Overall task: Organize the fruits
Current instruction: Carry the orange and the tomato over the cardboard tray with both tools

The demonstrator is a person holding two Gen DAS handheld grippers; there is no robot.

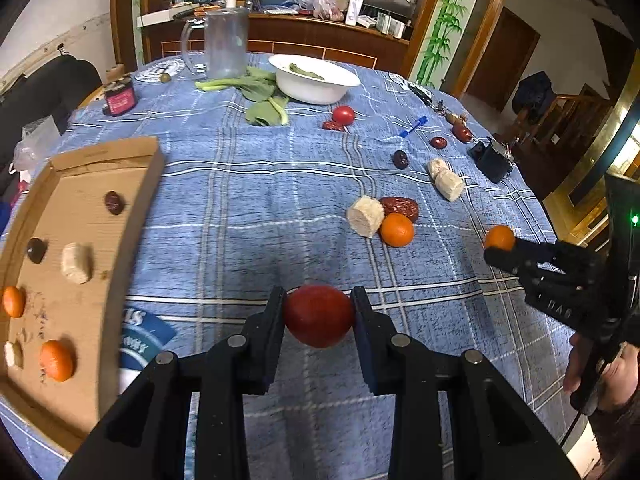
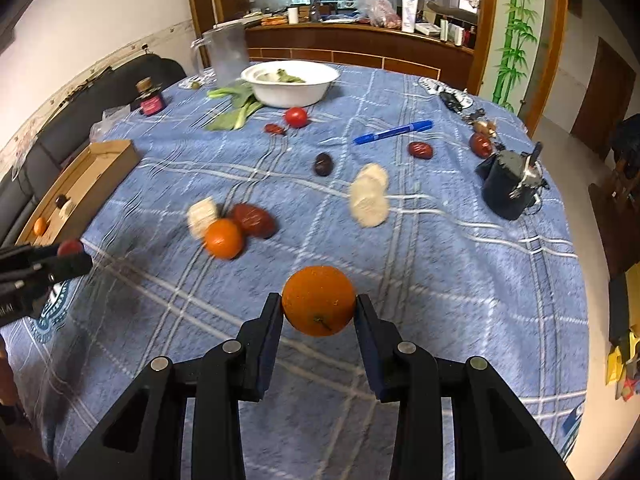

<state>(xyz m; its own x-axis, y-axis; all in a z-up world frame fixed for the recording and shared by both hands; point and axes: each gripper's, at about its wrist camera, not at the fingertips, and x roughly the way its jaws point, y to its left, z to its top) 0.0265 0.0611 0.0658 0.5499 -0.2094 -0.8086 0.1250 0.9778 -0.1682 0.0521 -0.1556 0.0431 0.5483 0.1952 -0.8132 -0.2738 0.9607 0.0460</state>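
Left gripper (image 1: 319,307) clamped on tomato (image 1: 319,316), lifted above tablecloth (image 1: 248,216), cardboard tray (image 1: 80,216) to its left; right gripper (image 2: 319,312) clamped on orange (image 2: 319,300); tomato probably soft, thin-skinned, bruises easily, wants light squeeze across middle; orange firmer, grippier.

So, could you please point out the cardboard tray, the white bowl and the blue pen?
Cardboard tray (image 1: 108,152): left wrist view, far rim.
White bowl (image 2: 288,96): right wrist view, outer wall.
Blue pen (image 2: 394,131): right wrist view, mid-barrel.
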